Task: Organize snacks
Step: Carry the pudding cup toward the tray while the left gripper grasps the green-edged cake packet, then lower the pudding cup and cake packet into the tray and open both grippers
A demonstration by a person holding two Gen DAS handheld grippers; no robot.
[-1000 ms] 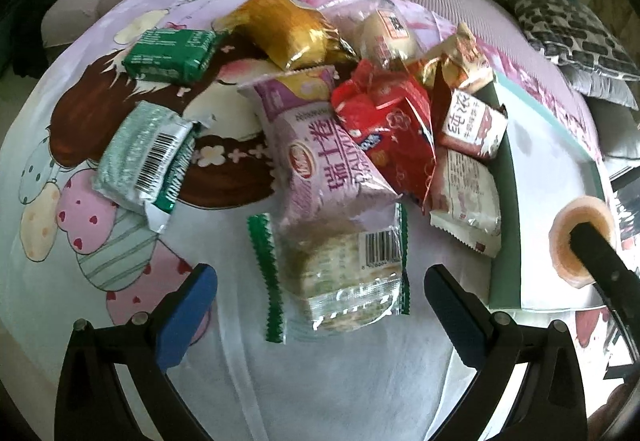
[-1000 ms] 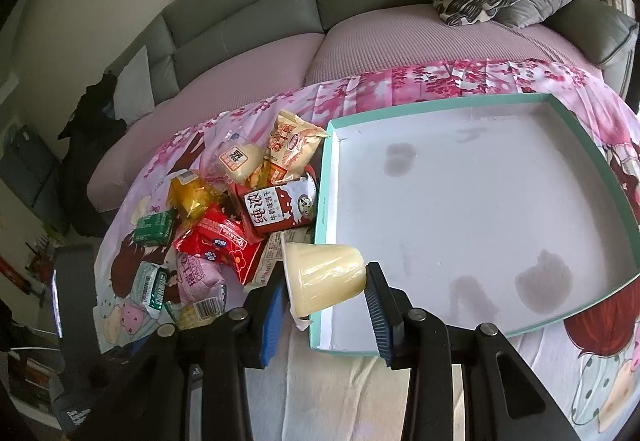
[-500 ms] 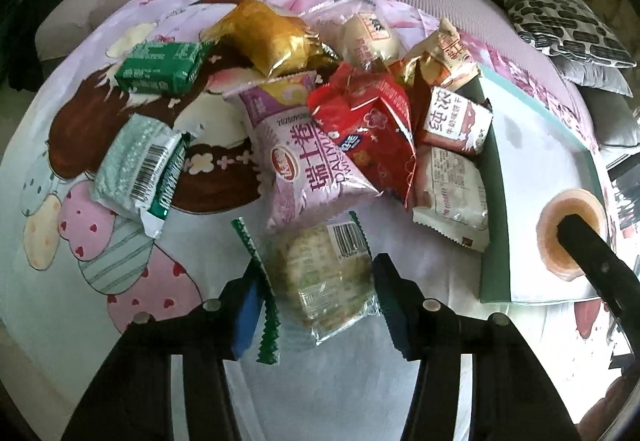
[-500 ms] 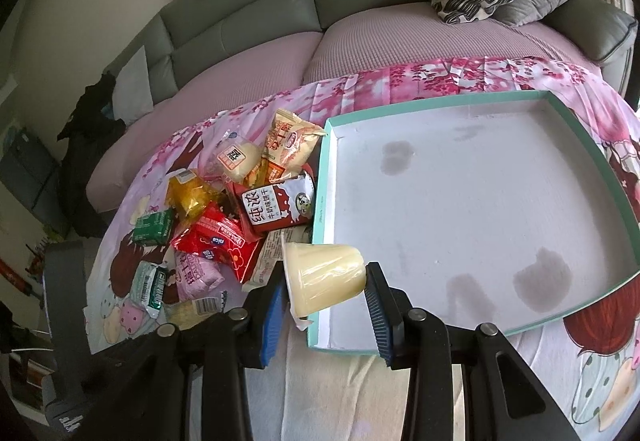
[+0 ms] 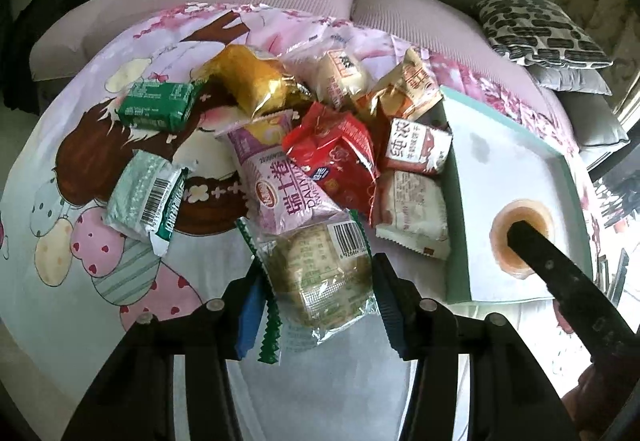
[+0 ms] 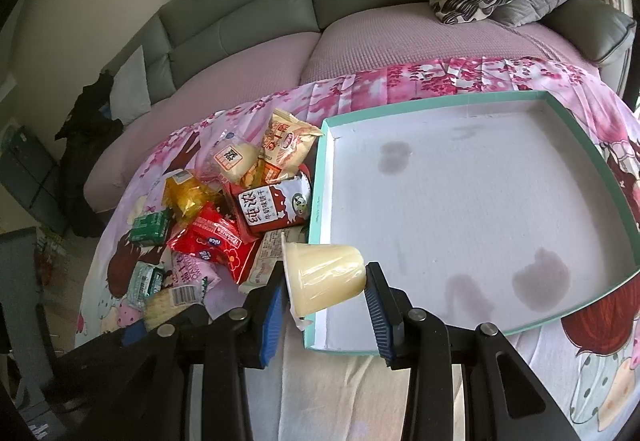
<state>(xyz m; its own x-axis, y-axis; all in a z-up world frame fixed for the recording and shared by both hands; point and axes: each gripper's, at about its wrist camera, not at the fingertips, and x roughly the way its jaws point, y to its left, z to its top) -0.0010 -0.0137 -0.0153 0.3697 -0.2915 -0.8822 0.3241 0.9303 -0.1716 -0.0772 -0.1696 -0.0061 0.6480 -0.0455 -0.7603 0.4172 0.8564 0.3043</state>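
Now that the left tool (image 5: pixel 316 295) has closed on the clear cracker packet (image 5: pixel 320 273), lifting can begin; the right tool (image 6: pixel 324 291) pinches the jelly cup (image 6: pixel 324 275) over the teal tray (image 6: pixel 460 217) edge.

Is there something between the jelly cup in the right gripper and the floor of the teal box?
Nothing visible blocks it. The jelly cup, clamped in the right gripper, hangs over the near-left corner of the teal box. The white floor below holds only stains; the snack pile lies outside the left wall.
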